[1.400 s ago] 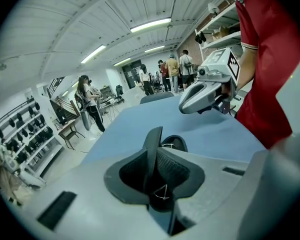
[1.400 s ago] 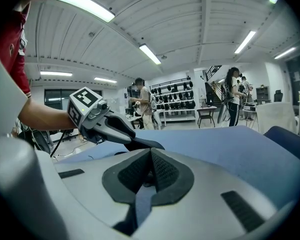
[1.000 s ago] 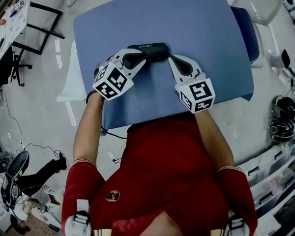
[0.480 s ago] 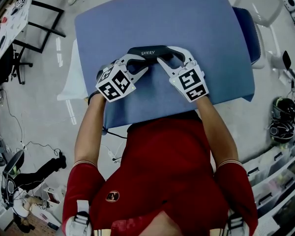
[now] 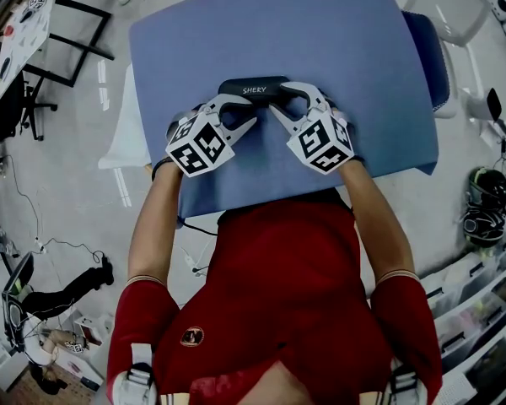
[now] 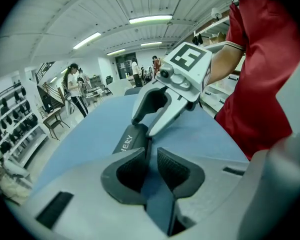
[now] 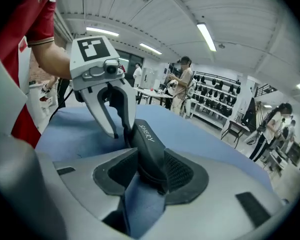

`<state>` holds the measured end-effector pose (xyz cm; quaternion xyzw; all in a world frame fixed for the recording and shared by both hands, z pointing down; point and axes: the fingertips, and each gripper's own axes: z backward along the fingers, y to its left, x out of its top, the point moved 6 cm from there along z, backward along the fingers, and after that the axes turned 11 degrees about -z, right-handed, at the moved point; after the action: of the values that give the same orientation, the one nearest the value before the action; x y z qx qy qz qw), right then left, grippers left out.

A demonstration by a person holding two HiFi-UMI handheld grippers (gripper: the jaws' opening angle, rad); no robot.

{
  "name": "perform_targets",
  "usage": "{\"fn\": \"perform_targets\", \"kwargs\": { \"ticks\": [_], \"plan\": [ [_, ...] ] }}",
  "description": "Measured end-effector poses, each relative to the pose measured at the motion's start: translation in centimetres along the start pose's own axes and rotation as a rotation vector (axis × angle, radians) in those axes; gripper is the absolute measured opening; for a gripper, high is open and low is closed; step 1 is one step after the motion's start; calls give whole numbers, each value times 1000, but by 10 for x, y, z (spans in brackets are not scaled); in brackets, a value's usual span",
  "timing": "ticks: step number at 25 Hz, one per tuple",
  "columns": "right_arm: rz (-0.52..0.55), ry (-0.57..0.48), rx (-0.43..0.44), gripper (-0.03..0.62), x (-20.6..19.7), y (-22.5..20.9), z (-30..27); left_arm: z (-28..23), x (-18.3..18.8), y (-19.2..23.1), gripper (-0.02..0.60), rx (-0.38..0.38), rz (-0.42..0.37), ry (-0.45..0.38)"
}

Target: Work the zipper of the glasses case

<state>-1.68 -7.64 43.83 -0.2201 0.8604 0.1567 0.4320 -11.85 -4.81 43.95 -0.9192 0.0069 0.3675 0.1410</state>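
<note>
A dark glasses case (image 5: 255, 89) lettered SHERY is laid lengthwise on a blue-covered table (image 5: 337, 40), just above the middle of the head view, and is flanked by both tools. The right gripper (image 5: 277, 96) is brought in from the lower right onto the right end of the case. Its jaws have just been opening and are spread wide. In the right gripper view the rounded end of the case is seen between them, lying against the ribbed pad (image 7: 179, 171) at the right of the frame. A strip of blue cloth is shown beside the other pad, so the case is released, not clenched.

The left gripper (image 5: 248, 111) is set in from the lower left at the left end of the case. In the left gripper view its jaws are held a narrow gap apart with only blue cloth seen in the gap. Nothing is grasped, and the end of the case is found just beyond the tip of the left-hand pad (image 6: 126, 170). The zipper cannot be made out in any view. The lower half of the head view is filled by a red shirt (image 5: 295, 294).
</note>
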Motion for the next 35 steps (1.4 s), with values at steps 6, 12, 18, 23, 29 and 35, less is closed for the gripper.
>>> {"fn": "perform_targets", "kwargs": {
  "ticks": [6,12,18,23,29,35],
  "plan": [
    [106,4,-7,153,-1,5,-2,0,9,19,69,90,-96,59],
    [186,1,7,153,-6,9,-1,-15,12,26,97,44,-122,131],
    [207,-3,69,153,-7,4,1,-16,12,31,104,1,-62,122],
    [205,-51,224,153,-4,-25,20,-17,13,28,103,8,-32,103],
    [314,-3,340,129,-2,-75,17,-17,14,31,103,23,-11,99],
    [501,59,497,98,-7,-91,-3,-18,16,33,103,34,7,96]
  ]
}}
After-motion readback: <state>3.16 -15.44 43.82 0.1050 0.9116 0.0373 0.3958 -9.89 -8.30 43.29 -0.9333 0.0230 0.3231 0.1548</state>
